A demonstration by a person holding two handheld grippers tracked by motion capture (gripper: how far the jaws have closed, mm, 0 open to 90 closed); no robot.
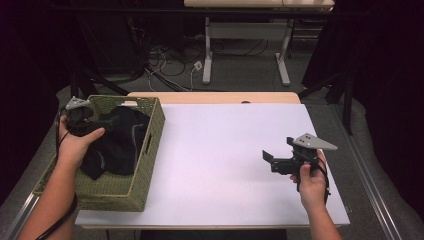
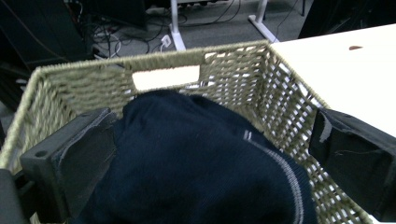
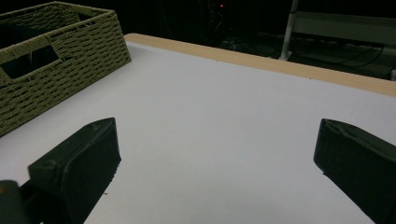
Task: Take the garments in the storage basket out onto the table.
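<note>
Left gripper view: we are hovering the left gripper (image 2: 210,154), jaws spread, over the dark garment (image 2: 196,163) in the wicker basket (image 2: 70,81) at the table's (image 1: 225,145) left edge, risking snagging the weave, while the right gripper (image 1: 274,159) is waiting spread and empty.

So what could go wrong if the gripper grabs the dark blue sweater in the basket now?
The left gripper is open over the navy sweater, which fills much of the woven basket. It might pinch only a fold, so the sweater could slip out. The basket also overhangs the table's left edge, so a hard pull might tip or drag it. The right gripper is open, away from the basket, and not steadying it.
</note>
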